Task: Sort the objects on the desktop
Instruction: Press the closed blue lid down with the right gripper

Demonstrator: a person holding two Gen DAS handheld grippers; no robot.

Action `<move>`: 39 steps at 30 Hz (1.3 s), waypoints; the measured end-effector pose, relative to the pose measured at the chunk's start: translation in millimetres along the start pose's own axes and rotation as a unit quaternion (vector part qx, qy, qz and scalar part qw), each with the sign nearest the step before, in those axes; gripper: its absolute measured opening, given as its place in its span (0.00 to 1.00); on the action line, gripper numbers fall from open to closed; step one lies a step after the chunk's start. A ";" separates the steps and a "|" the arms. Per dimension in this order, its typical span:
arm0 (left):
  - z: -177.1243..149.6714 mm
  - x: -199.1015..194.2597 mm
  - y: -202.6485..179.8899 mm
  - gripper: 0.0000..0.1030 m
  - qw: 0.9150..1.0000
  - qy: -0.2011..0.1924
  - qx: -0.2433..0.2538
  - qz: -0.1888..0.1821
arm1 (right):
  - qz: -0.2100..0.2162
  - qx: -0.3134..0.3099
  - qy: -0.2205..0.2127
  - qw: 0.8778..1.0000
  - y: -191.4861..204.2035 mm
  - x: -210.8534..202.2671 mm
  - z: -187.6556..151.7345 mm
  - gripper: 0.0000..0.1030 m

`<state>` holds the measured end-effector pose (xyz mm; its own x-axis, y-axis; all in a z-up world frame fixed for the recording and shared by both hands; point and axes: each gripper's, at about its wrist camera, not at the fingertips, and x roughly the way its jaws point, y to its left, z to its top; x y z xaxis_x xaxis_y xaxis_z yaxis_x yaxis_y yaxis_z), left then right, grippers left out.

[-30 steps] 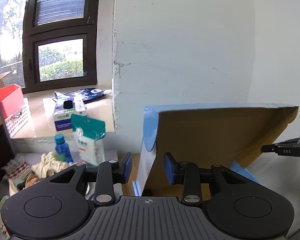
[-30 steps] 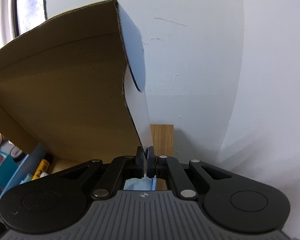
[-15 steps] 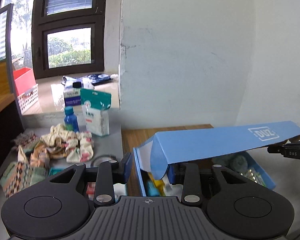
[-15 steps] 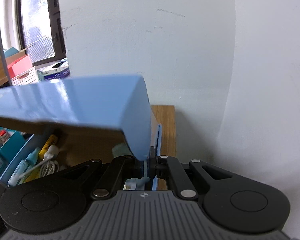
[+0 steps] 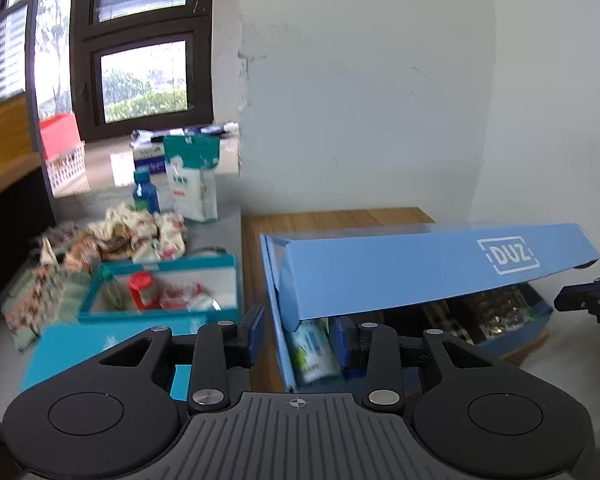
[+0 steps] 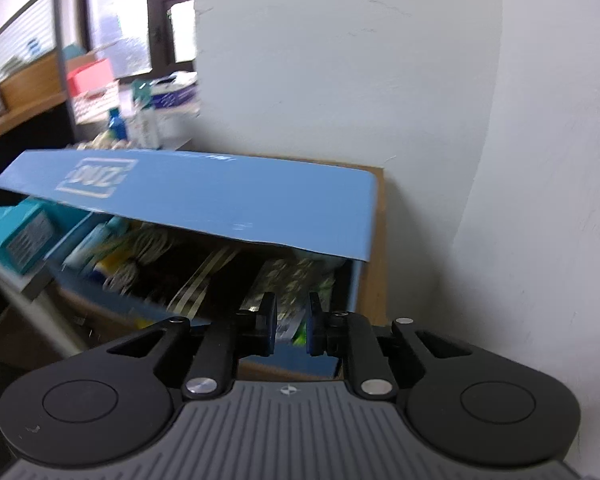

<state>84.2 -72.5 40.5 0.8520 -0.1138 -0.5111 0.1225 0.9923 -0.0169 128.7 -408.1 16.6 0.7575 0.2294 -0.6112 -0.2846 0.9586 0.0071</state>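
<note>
A blue cardboard box (image 5: 500,328) sits on a wooden desk against the white wall. Its lid (image 5: 420,272), marked DUZ, hangs nearly shut over cables, packets and small bottles inside. The lid also shows in the right wrist view (image 6: 220,204). My left gripper (image 5: 298,330) is open and empty at the box's left front corner. My right gripper (image 6: 291,326) is open and empty just in front of the box's right end, apart from the lid. It shows at the right edge of the left wrist view (image 5: 588,300).
A teal tray (image 5: 160,292) with a red-capped bottle sits left of the box on a grey surface. Behind it lie crumpled cloths (image 5: 140,232), a blue bottle (image 5: 144,192) and a white-green pouch (image 5: 192,180). A red and white basket (image 5: 64,152) stands on the windowsill.
The lid has swung down from upright to nearly shut. My right gripper has let go of the lid's edge and opened. Both grippers have drawn back from the box.
</note>
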 end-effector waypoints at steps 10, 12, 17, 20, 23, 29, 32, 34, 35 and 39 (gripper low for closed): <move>-31.8 6.7 2.4 0.37 0.999 -0.005 -0.037 -0.012 | 0.047 -0.018 0.009 0.999 18.1 -43.4 -18.1 0.23; -36.6 9.4 3.2 0.37 0.999 0.000 -0.046 -0.013 | 0.062 -0.016 0.007 0.998 23.0 -46.4 -16.2 0.28; -49.0 12.7 2.8 0.37 0.998 -0.001 -0.055 -0.010 | 0.083 -0.026 -0.014 0.996 36.7 -56.2 -5.8 0.32; -54.3 13.6 4.1 0.37 0.998 0.000 -0.059 -0.012 | 0.083 -0.031 -0.030 0.996 40.8 -59.0 4.1 0.33; -58.9 12.7 3.3 0.37 0.999 -0.006 -0.054 -0.004 | 0.080 -0.031 -0.039 0.996 42.4 -52.1 16.2 0.37; -67.8 10.4 0.9 0.38 0.999 -0.020 -0.041 0.006 | 0.067 -0.027 -0.033 0.997 45.8 -24.4 35.7 0.37; -71.7 8.0 0.5 0.38 0.999 -0.032 -0.034 0.009 | 0.066 -0.022 -0.025 0.997 49.7 -9.1 42.1 0.37; -73.6 5.8 2.0 0.40 0.999 -0.041 -0.035 0.003 | 0.063 -0.027 -0.016 0.997 53.5 0.3 44.3 0.39; -74.6 4.7 3.0 0.42 0.998 -0.044 -0.037 0.000 | 0.062 -0.030 -0.013 0.998 55.3 3.9 44.4 0.41; -76.8 2.5 5.4 0.42 0.998 -0.047 -0.042 -0.011 | 0.060 -0.034 0.000 0.998 60.5 15.2 44.1 0.48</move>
<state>47.9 -63.7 -26.9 0.8939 -0.1356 -0.4272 0.1022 0.9897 -0.1003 148.9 -339.2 42.7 0.7150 0.3419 -0.6098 -0.4131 0.9103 0.0260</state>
